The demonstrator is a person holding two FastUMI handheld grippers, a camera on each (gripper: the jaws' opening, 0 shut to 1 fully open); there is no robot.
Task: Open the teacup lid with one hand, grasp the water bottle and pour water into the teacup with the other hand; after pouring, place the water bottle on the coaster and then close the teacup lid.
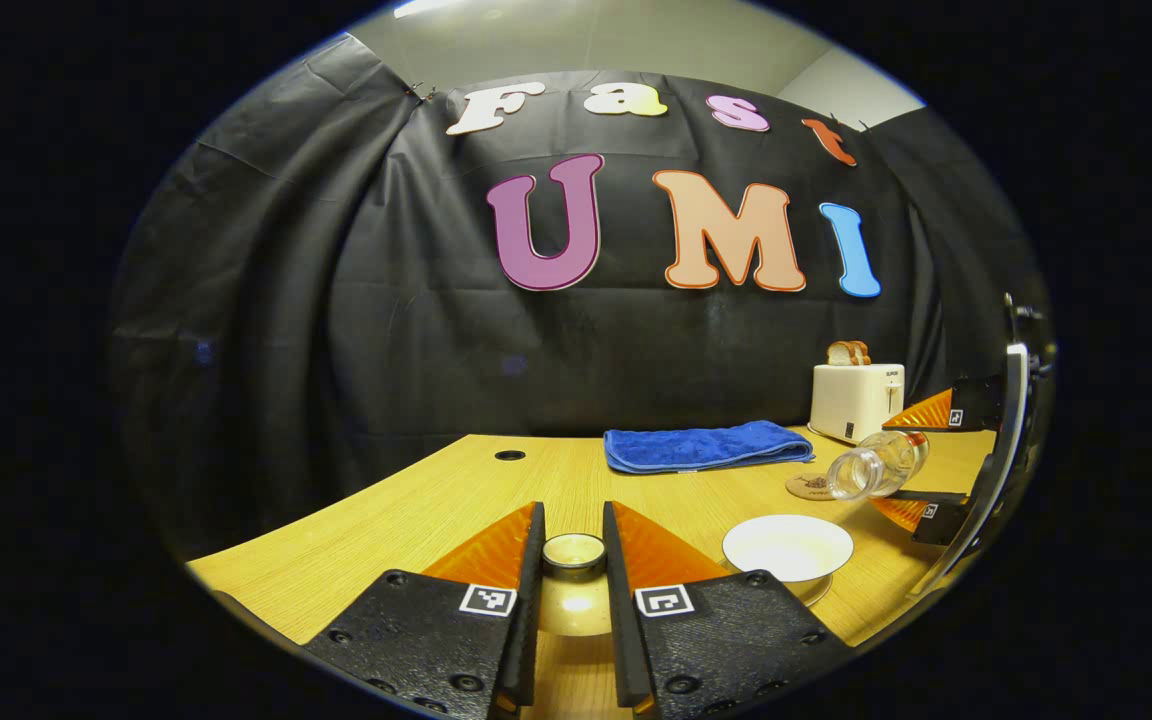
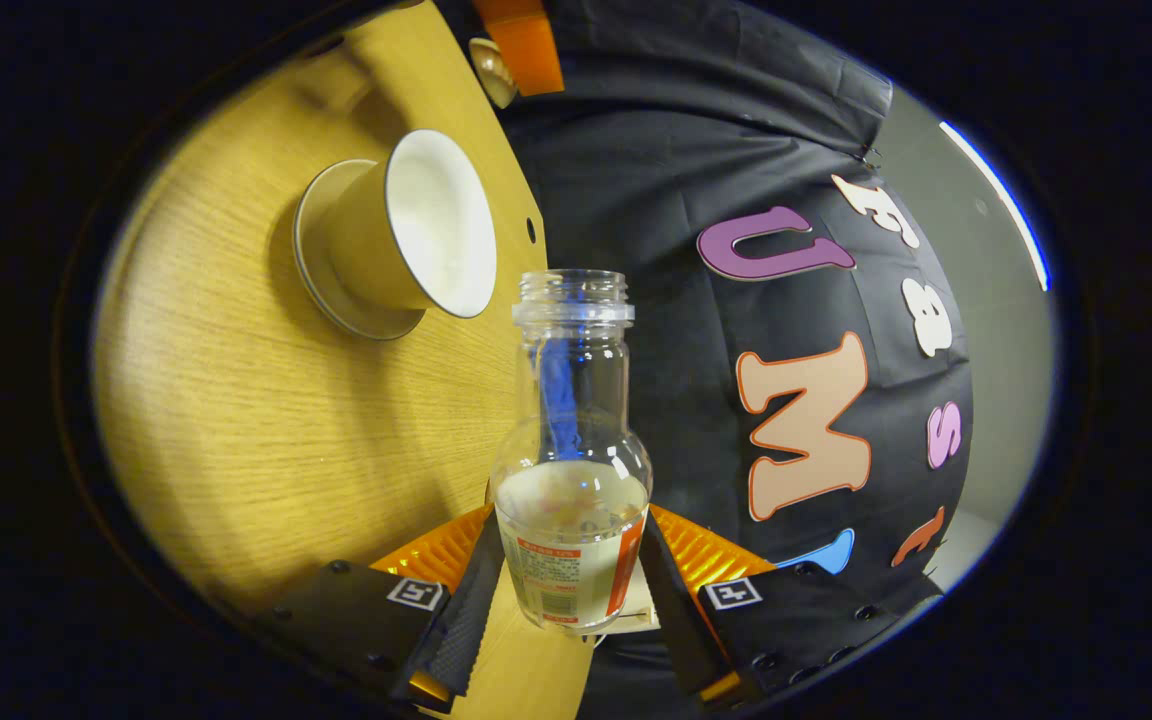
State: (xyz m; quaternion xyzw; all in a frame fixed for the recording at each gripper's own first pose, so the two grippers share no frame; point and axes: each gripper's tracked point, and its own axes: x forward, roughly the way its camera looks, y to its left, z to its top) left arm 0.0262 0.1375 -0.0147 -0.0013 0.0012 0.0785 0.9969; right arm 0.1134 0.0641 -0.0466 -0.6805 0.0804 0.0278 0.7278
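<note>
My left tool pinches the lid by its knob, held aside so the teacup on the bench stays uncovered. My right tool grips the water bottle, tipped mouth-first toward the cup for pouring, above the coaster.

Between the left gripper's fingers sits the round ceramic teacup lid. To its right stands the open white ceramic teacup on the wooden table. Beyond lie the folded blue towel and white toaster. The right gripper holds the tilted clear glass water bottle.
</note>
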